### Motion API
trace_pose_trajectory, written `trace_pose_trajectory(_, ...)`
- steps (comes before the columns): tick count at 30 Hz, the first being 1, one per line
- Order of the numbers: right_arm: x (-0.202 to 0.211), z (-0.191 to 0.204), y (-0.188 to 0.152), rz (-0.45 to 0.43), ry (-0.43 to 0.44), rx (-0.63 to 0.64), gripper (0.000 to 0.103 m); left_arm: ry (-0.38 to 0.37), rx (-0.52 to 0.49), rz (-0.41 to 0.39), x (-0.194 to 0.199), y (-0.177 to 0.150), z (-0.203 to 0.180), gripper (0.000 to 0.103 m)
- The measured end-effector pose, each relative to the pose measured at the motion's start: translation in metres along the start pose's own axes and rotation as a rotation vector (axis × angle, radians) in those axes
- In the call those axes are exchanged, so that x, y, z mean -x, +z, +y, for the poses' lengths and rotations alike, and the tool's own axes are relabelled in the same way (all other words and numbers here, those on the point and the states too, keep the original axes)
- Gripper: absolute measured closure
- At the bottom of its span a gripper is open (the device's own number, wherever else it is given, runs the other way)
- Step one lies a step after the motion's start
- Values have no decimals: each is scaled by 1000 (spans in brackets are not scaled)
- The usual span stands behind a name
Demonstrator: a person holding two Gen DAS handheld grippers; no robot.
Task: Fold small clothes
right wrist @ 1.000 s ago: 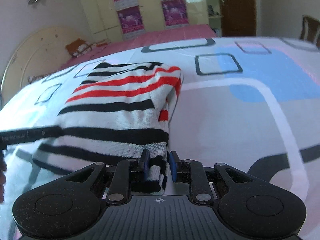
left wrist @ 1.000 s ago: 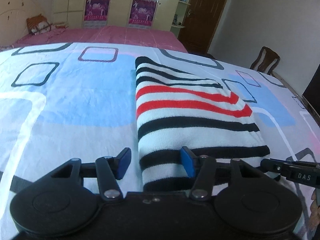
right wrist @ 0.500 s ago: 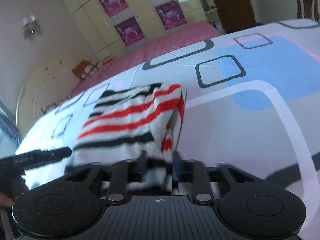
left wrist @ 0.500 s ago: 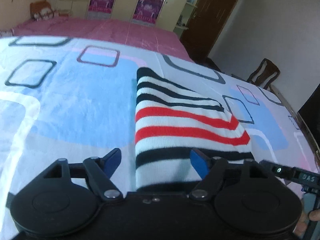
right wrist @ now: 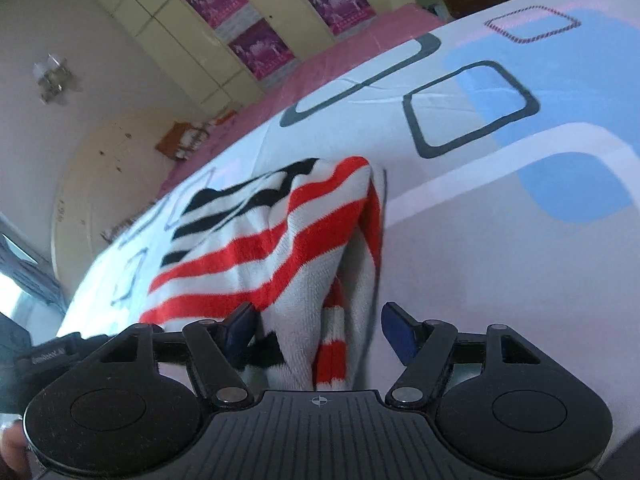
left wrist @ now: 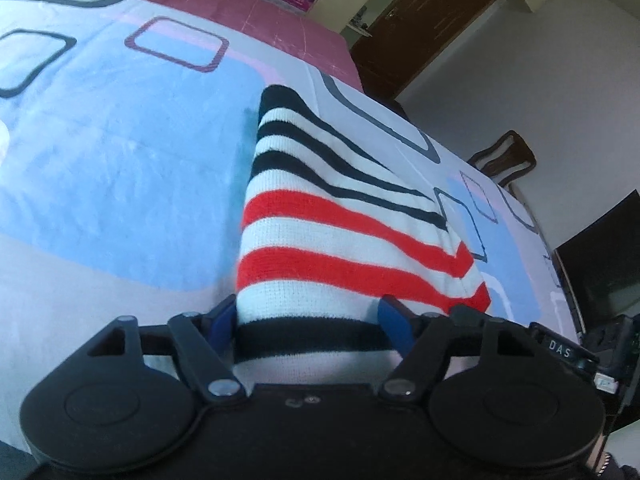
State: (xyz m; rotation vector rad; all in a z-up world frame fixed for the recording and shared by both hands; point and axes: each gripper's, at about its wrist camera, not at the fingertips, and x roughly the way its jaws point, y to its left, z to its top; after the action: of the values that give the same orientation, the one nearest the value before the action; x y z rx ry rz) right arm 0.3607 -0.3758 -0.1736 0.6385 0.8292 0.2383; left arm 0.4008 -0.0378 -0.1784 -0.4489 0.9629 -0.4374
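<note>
Just opened, closing slightly: left gripper (left wrist: 308,326) and right gripper (right wrist: 318,330), jaws straddling near hem of folded red-black-white striped knit garment (left wrist: 340,240), unpinched. Lies flat on blue-white patterned bedsheet (left wrist: 120,168); fold looks released.

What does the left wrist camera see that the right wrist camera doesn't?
Only the left wrist view shows a wooden chair by the wall, a dark wooden door and a dark screen at the bedside. Only the right wrist view shows a wall lamp, a rounded headboard and the sweater's open right edge with layers hanging loose. Both show the folded striped sweater on the patterned bedsheet, purple posters on the wardrobe, and each view's own gripper, left gripper and right gripper, with jaws apart around the sweater's near edge.
</note>
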Motion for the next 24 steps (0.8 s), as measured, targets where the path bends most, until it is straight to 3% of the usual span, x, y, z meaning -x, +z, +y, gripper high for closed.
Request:
trace_pose_trajectory(2,-6,-2,0,15,27,-28,51,-3,-3,-3,0,0,-1,36)
trace_pose_trajectory(5,-5,-1,0,21,44,-36,60,-3,-5,-11,4,-1,-5,45)
trace_pose_trajectory(8,-5,-5,0,19,53,-35,61,14,-27,-23,6,-1,-10,48)
trace_pose_trajectory(13,5,7,1,4,42,-30,70,56,-89,-55,18,-1,-26,65)
trace_pose_trajectory(24,29,45,-4,-55,111,-14,72,50,-150,-100,59,4,-39,68)
